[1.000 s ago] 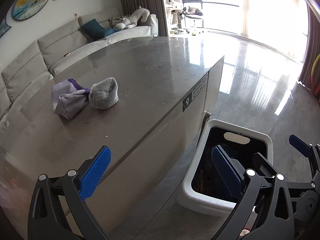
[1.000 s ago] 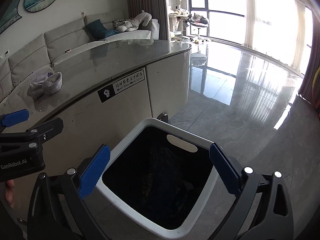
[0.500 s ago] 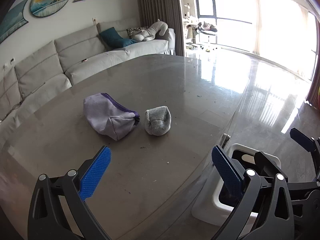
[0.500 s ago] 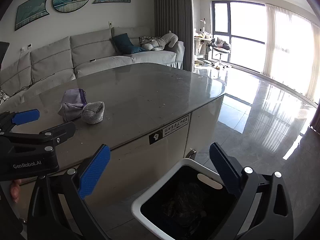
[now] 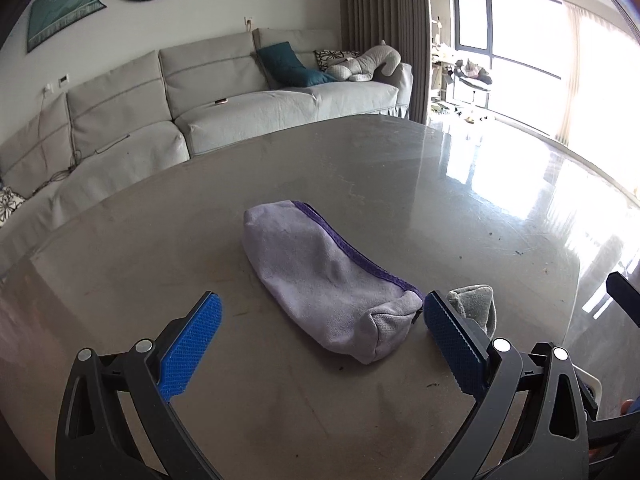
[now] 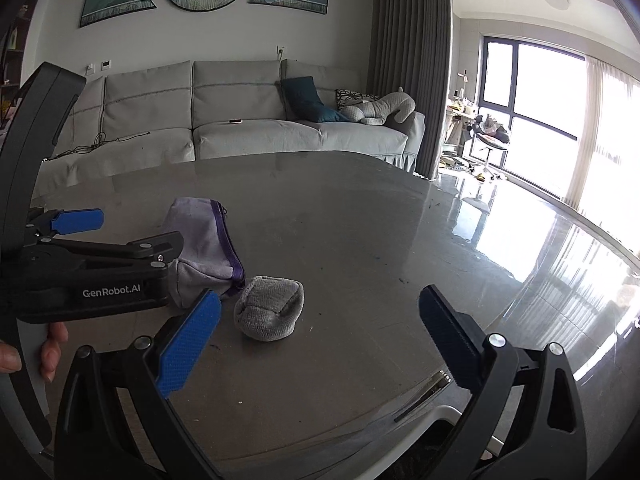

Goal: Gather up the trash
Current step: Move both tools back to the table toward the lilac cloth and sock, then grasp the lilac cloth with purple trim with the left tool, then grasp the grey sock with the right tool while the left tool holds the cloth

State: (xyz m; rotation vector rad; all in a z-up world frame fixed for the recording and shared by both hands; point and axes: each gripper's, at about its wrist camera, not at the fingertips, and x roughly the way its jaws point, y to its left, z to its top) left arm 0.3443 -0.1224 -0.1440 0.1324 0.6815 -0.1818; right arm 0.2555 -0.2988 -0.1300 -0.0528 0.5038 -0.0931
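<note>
Both sets of tongs stand wide and hold nothing: the left gripper [image 5: 318, 330] frames the lilac pouch [image 5: 324, 280] lying on the grey table [image 5: 400, 184], and the right gripper [image 6: 320, 320] faces the grey balled sock [image 6: 269, 307] just beside it. Both look soft, light and squashy, so a pinch across the middle bulk should grip. Whether the pouch holds anything is probably unknowable from here.

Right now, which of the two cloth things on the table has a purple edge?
The long lilac pouch, lying between the left tongs; the grey sock beside it is plain.
</note>
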